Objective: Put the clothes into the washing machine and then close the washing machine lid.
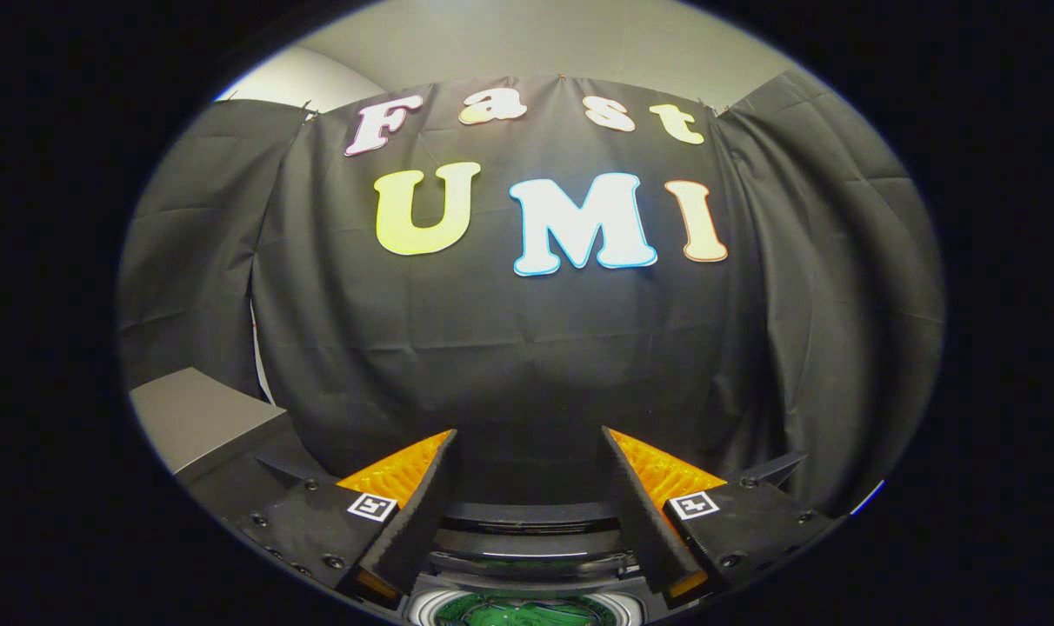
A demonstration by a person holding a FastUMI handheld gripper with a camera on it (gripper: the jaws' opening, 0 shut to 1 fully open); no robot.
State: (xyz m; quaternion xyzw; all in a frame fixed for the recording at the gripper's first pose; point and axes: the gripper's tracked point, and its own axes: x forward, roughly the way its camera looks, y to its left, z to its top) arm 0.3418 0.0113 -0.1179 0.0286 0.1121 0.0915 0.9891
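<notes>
My gripper point(527, 439) is open, its two fingers spread wide with nothing between them, pointing at the black cloth wall. Low down between the finger bases I see the top of the washing machine point(527, 522), a dark curved rim. Below that rim a round opening shows something green point(518, 613), which may be clothes in the drum. The machine's lid cannot be made out.
A grey flat surface point(196, 417) sits to the left of the fingers, beside the cloth wall. The black cloth point(527, 348) hangs close ahead and wraps around both sides.
</notes>
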